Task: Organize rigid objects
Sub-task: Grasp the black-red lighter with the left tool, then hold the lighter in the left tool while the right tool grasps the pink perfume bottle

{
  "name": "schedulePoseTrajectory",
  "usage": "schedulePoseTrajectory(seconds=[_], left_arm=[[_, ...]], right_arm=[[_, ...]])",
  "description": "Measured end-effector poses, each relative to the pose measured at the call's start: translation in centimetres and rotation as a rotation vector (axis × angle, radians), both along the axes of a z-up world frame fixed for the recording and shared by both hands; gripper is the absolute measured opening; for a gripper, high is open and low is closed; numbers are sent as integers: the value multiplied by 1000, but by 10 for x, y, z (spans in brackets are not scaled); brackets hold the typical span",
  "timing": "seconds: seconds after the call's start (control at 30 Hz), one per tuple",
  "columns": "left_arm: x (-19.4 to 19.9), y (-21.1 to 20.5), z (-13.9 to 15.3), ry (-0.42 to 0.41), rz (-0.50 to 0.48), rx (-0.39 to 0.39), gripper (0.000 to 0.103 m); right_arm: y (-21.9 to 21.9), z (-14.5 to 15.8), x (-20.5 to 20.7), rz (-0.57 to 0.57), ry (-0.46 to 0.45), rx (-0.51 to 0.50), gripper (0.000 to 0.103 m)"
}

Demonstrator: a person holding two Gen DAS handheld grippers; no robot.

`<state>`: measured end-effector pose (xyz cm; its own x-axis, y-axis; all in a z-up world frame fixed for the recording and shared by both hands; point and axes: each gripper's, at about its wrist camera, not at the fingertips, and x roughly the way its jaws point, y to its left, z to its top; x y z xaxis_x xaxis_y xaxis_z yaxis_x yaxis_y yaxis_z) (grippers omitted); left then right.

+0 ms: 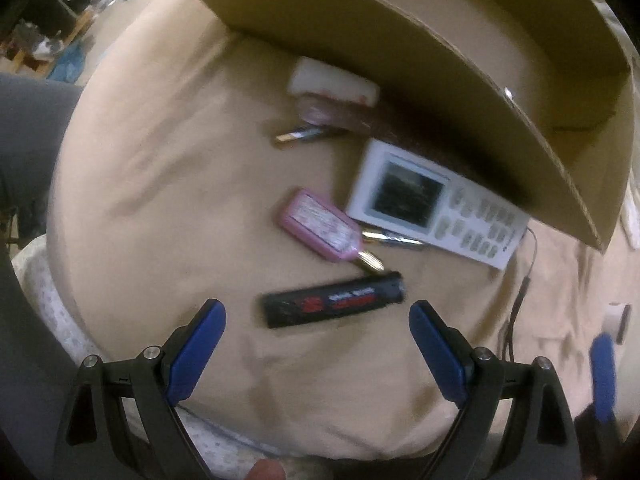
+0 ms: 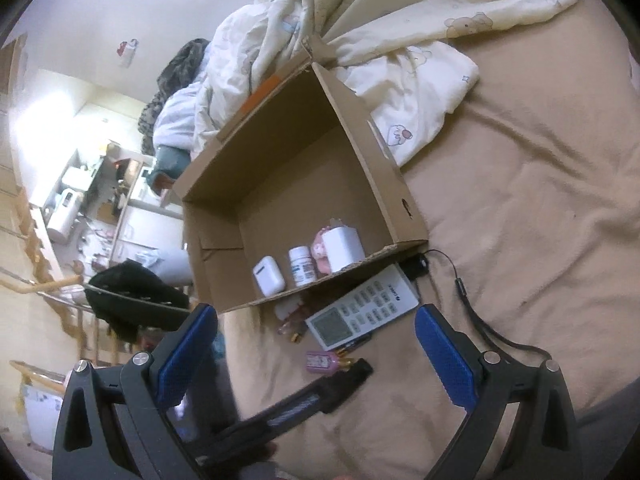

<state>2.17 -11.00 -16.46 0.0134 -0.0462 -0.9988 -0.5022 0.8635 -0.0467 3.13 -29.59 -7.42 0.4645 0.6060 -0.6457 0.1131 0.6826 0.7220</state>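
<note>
A cardboard box (image 2: 392,184) stands open on a beige bed sheet (image 2: 520,208); its wall also shows in the left wrist view (image 1: 400,52). Inside it are a white earbud case (image 2: 267,276), a pill bottle (image 2: 303,266), a pink item and a white block (image 2: 343,249). In front of the box lie a white remote (image 1: 436,204), a pink key tag (image 1: 318,224) with a gold key, a black lighter (image 1: 334,300), a pen and a white object (image 1: 332,82). My left gripper (image 1: 318,356) is open just short of the lighter. My right gripper (image 2: 316,360) is open above the bed, empty.
A crumpled cream duvet (image 2: 400,40) lies behind the box. A black cord (image 2: 468,300) runs along the sheet right of the remote. The left gripper's dark body (image 2: 304,404) crosses below the right gripper. The bed edge and a stair railing (image 2: 48,284) are at left.
</note>
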Motion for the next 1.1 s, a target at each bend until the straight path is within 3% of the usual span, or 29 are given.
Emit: schedulePoseTrajectory(seconds=[0.3, 0.4, 0.7, 0.93, 1.1], left_arm=[[7, -31, -22, 39, 4, 73, 88], [13, -22, -26, 41, 9, 77, 80], [19, -27, -18, 41, -35, 59, 79], [24, -19, 37, -33, -180, 78, 79], [21, 16, 91, -137, -199, 99, 79]], right_arm=[[-15, -3, -4, -25, 4, 93, 103], [-15, -3, -4, -22, 3, 100, 103], [-15, -3, -2, -22, 6, 99, 103], [-9, -5, 1, -21, 23, 66, 103], [-7, -4, 2, -18, 21, 37, 103]])
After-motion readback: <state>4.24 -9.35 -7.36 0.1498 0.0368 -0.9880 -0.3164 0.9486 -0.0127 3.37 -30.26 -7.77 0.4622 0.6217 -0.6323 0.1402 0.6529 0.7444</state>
